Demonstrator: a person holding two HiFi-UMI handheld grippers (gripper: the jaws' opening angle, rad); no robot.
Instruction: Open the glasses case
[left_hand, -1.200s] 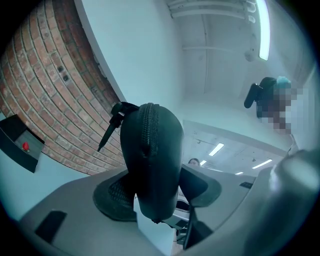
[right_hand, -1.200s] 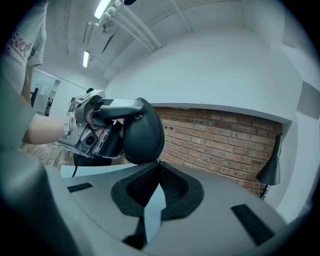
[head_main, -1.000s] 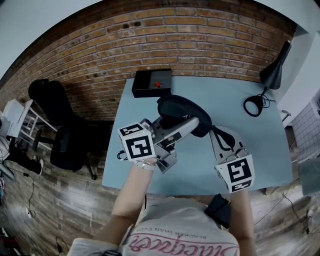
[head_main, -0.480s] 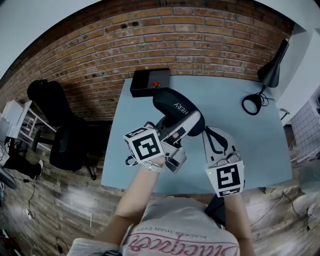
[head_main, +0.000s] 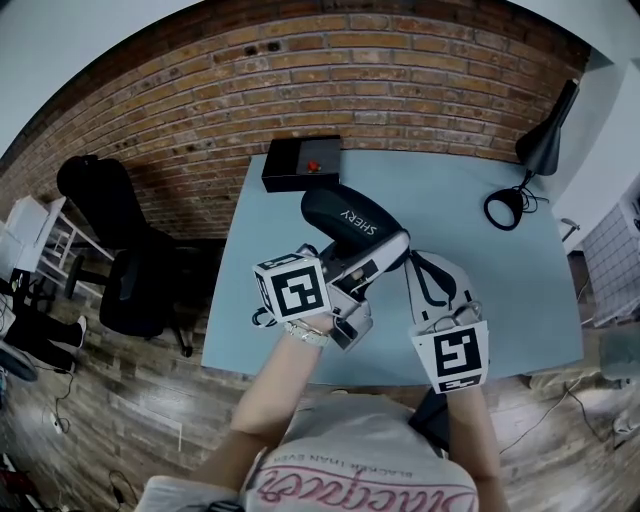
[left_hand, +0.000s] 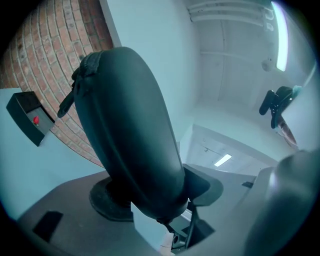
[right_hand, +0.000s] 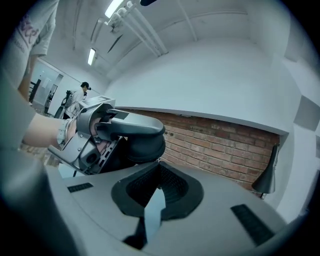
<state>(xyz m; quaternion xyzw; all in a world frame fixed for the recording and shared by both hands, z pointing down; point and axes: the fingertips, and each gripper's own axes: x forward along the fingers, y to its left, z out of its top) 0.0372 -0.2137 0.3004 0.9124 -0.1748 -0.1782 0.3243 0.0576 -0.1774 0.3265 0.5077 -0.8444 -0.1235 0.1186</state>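
A black oval zip glasses case with white lettering is held up above the light blue table. My left gripper is shut on its near end, one pad on each side, and its wide-set jaws have just been closing on it. The case fills the left gripper view, its zip pull hanging at the top left. My right gripper is shut and empty, just right of the case. In the right gripper view the case sits ahead of the right gripper.
A black box with a red button stands at the table's far left corner. A black desk lamp and its coiled cable are at the far right. An office chair stands left of the table, before a brick wall.
The case has rolled in my left gripper so its white lettering faces up, and it has shifted slightly left. My right gripper has drifted a little left.
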